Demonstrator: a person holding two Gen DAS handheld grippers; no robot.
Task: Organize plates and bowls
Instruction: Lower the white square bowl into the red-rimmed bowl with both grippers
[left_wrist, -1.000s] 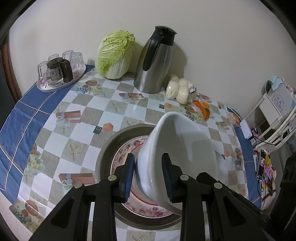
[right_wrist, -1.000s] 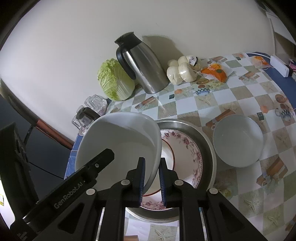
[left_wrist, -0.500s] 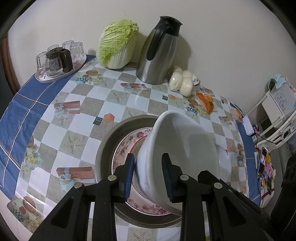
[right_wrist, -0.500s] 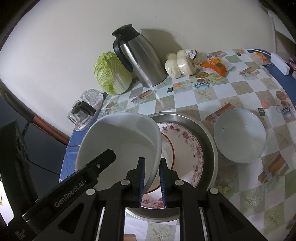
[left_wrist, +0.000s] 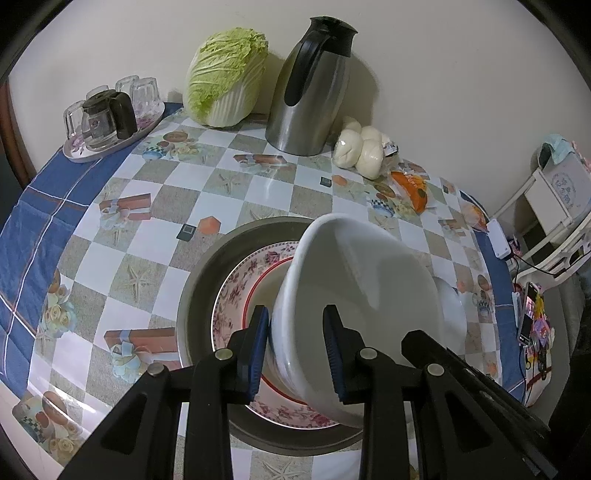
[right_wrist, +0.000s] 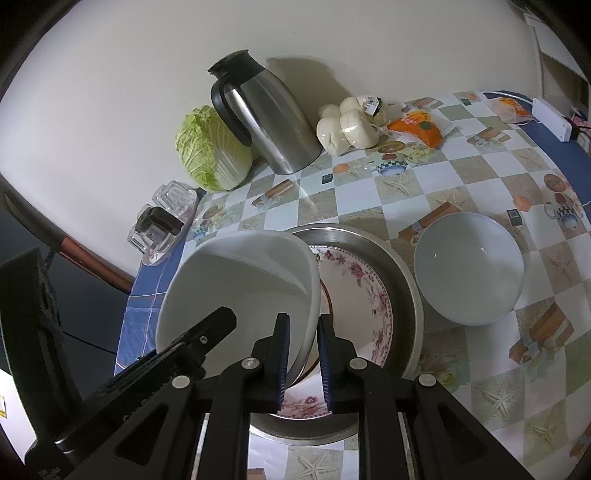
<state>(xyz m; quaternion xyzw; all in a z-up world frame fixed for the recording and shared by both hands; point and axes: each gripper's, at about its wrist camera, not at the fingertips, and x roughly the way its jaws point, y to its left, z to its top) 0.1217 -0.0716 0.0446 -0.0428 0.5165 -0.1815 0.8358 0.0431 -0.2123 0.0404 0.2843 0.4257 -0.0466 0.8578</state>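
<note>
Checkered tablecloth below, both grippers pinch opposite rims of the tilted white bowl above the floral plate.

Steel thermos jug, napa cabbage, steamed buns, glass cups on tray, checkered tablecloth

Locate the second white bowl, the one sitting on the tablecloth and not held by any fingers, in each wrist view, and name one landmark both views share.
Left wrist view: white bowl on the tablecloth is right of centre, mostly hidden behind the held bowl.
Right wrist view: same bowl, fully visible at right, beside the metal basin.
Shared landmark: steel thermos jug by the wall.
</note>
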